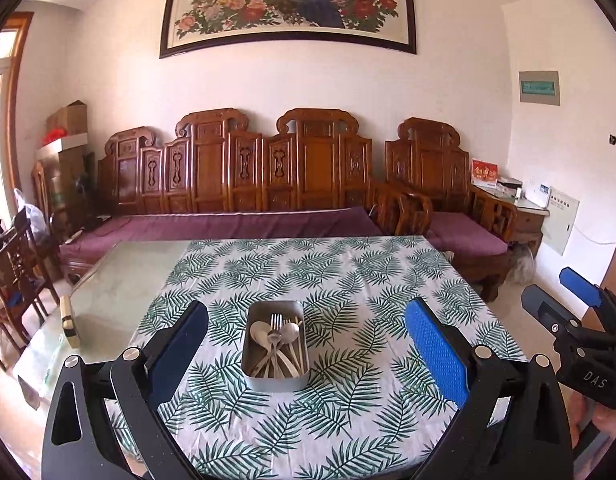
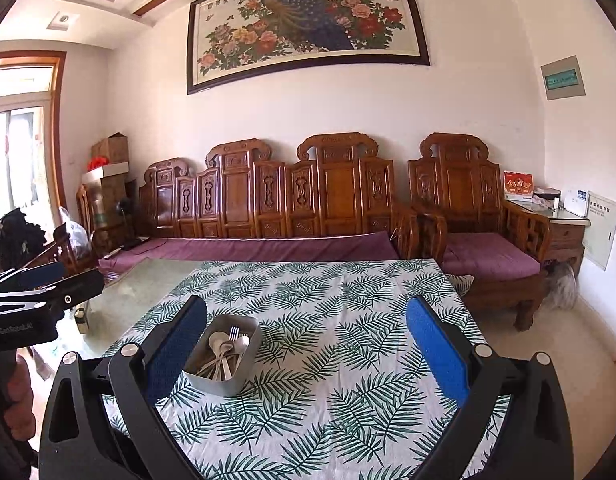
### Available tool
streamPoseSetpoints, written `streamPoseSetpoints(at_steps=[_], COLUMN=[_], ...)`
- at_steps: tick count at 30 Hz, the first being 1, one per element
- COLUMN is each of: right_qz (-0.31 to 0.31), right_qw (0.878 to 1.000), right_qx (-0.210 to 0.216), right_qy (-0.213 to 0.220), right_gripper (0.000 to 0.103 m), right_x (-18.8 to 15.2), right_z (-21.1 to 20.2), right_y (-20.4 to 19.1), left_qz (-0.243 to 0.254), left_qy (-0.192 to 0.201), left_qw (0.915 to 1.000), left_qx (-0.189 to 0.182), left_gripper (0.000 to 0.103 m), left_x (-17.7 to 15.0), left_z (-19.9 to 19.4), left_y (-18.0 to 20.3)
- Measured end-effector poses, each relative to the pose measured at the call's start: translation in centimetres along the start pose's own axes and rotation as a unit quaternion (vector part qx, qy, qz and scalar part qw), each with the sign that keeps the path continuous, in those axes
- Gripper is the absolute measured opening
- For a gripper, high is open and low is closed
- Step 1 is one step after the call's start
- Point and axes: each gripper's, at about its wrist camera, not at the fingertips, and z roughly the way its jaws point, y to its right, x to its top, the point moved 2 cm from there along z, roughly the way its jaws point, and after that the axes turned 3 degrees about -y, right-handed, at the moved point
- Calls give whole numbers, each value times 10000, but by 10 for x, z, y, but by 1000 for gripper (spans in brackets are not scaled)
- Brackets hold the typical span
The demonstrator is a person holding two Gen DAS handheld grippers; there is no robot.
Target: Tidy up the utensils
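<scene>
A grey metal tray (image 1: pixel 297 382) stands on the leaf-print tablecloth (image 1: pixel 348 272) and holds a loose pile of utensils (image 1: pixel 276 342): spoons, a fork and what look like chopsticks. My left gripper (image 1: pixel 308 344) is open and empty, held above the table with the tray between its fingers in view. The tray also shows in the right wrist view (image 2: pixel 211 382), by the left finger. My right gripper (image 2: pixel 308 344) is open and empty, to the right of the tray. The right gripper also shows at the right edge of the left wrist view (image 1: pixel 580 320).
The tablecloth (image 2: pixel 348 300) covers the right part of a glass-topped table (image 1: pixel 119 276). A small yellowish box (image 1: pixel 69 322) lies near the table's left edge. A carved wooden sofa (image 1: pixel 267 184) stands behind the table. Wooden chairs (image 1: pixel 15 272) stand at the left.
</scene>
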Motion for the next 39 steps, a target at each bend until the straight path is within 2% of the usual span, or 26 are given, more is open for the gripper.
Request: streamPoseSetpoints(at_steps=[39], right_qz=[19], right_qw=[10000], right_qx=[-10], right_qy=[-6], right_gripper=[100], right_x=[-2], right_z=[-1], right_y=[4], left_qz=[34], left_qy=[24], left_qw=[10000], left_qx=[20], left_gripper=[95], left_x=[2], left_z=[-1], left_y=[1])
